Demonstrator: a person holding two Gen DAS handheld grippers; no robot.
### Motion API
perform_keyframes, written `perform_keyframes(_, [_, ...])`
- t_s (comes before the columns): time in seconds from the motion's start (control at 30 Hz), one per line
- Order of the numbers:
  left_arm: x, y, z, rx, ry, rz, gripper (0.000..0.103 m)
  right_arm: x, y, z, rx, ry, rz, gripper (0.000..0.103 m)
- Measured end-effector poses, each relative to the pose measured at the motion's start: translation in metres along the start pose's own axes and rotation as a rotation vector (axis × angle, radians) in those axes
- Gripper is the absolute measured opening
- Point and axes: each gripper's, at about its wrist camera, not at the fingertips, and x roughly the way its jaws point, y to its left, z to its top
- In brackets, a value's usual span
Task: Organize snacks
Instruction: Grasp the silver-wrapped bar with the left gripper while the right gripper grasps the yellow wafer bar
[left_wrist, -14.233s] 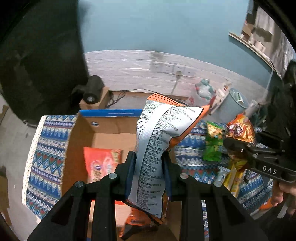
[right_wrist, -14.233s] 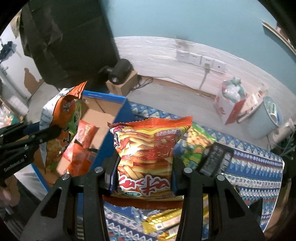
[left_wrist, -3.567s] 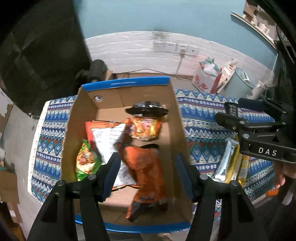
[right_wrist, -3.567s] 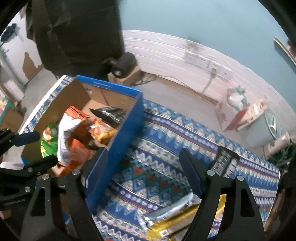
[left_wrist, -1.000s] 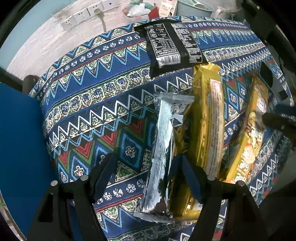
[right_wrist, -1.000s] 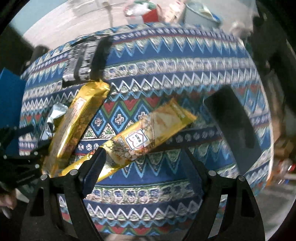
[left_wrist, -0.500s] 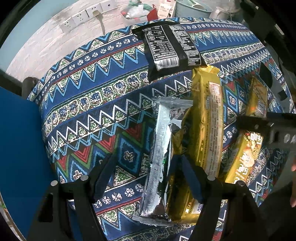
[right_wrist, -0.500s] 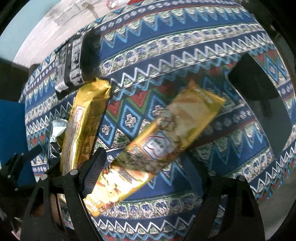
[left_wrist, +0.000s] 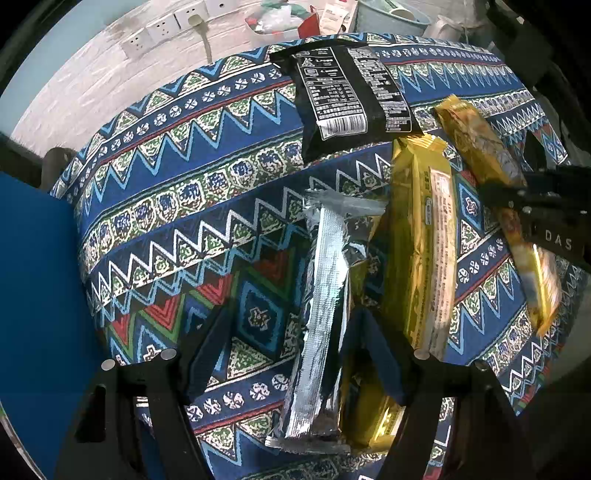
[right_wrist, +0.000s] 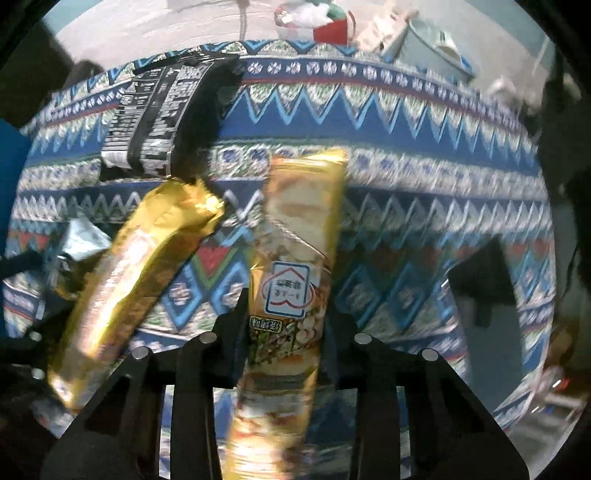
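Observation:
My left gripper (left_wrist: 295, 350) is open, its jaws on either side of a long silver snack pack (left_wrist: 325, 295) that lies on the patterned cloth. A gold pack (left_wrist: 424, 240) lies just right of it. My right gripper (right_wrist: 284, 325) is shut on a gold biscuit pack (right_wrist: 295, 258), which also shows in the left wrist view (left_wrist: 495, 184). A second gold pack (right_wrist: 140, 266) lies to its left. A black snack bag (left_wrist: 347, 99) lies flat at the back, also in the right wrist view (right_wrist: 159, 118).
The blue wall of the cardboard box (left_wrist: 33, 295) stands at the left edge. The blue patterned cloth (left_wrist: 184, 184) covers the table. A wall with sockets (left_wrist: 166, 26), a red bag and a pale bin (right_wrist: 436, 29) lie beyond the table.
My right gripper has closed on the gold biscuit pack and turned it upright in view. My left gripper has moved slightly closer to the silver pack and stays open.

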Motion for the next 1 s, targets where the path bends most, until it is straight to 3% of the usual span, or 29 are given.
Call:
perform_keyframes(0.3, [0.003,-0.015,0.010,0.023,0.001,0.005,0.069,0.007,-0.038,-0.016,0.068,0.035,0.041,0.039])
perform_keyframes(0.4, [0.002,-0.021,0.011,0.049,-0.008,0.007,0.054,0.009,-0.037,-0.024,0.064,0.022,0.036,0.040])
perform_keyframes(0.47, [0.001,-0.024,0.012,0.065,-0.014,0.005,0.034,0.010,-0.036,-0.028,0.063,0.022,0.036,0.031])
perform_keyframes(0.7, [-0.016,-0.021,0.008,0.048,-0.050,-0.006,0.031,-0.020,-0.034,-0.048,0.044,-0.017,0.033,0.029])
perform_keyframes(1.0, [-0.058,-0.010,0.002,0.019,-0.125,-0.001,0.030,-0.064,-0.024,-0.048,0.033,-0.077,0.033,0.029])
